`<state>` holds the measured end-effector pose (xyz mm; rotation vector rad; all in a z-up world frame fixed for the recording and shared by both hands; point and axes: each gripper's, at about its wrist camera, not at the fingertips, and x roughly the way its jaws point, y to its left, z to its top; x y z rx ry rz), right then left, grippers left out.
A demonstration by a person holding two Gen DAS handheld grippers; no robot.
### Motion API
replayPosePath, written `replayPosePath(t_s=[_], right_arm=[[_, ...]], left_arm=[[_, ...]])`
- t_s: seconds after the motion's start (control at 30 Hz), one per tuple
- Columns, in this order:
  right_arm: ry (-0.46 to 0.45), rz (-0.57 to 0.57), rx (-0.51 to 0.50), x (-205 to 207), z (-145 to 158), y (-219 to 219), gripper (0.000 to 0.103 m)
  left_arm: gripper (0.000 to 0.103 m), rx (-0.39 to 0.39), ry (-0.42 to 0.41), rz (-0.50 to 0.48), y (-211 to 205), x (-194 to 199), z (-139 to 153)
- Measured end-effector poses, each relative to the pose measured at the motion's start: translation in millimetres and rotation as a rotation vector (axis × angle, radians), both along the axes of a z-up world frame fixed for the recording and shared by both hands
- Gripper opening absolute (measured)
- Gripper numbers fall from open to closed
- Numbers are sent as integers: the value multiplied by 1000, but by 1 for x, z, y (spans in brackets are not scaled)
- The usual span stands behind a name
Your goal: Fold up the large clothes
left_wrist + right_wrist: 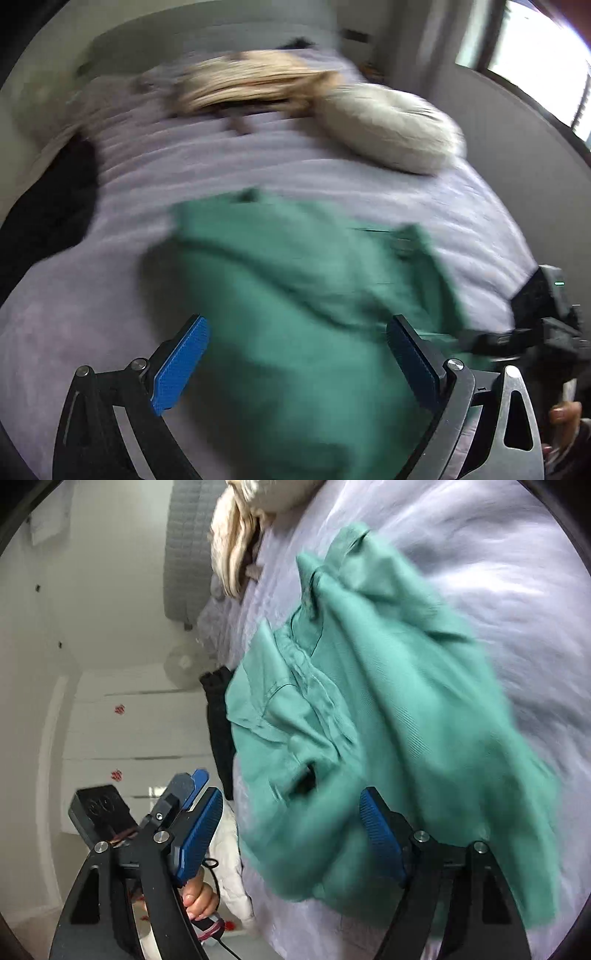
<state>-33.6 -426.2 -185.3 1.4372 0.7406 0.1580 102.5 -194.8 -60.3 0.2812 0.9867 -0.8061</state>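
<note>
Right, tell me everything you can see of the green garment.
The green garment is teal woven cloth, cotton by its look, with stitched seams, a pocket-like panel and a dark slit. It lies crumpled, not folded, on the lilac bedsheet. Both grippers' jaws stand open around its near edge, gripping nothing; contact is unclear through motion blur.

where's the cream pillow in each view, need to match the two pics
Left wrist view: the cream pillow lies upper right of centre on the lilac bedsheet, beyond the green garment.
Right wrist view: only a corner of it shows at the top edge, left of centre.
Shared landmark: the blond furry throw next to the pillow.
</note>
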Motion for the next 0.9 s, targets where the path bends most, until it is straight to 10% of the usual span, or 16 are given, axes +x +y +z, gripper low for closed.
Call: replayPosePath(t_s=[0.33, 0.43, 0.7, 0.9], right_arm=[[38, 208, -92, 100, 2, -2, 78], [45, 257, -113, 115, 8, 6, 11], [-329, 138, 9, 59, 87, 8, 9], [-291, -8, -19, -6, 82, -16, 7]], left_arm=[[97, 82, 142, 335, 71, 79, -81], [97, 124, 147, 349, 67, 77, -99], [97, 86, 72, 275, 39, 52, -65], [97, 98, 20, 98, -25, 16, -70]])
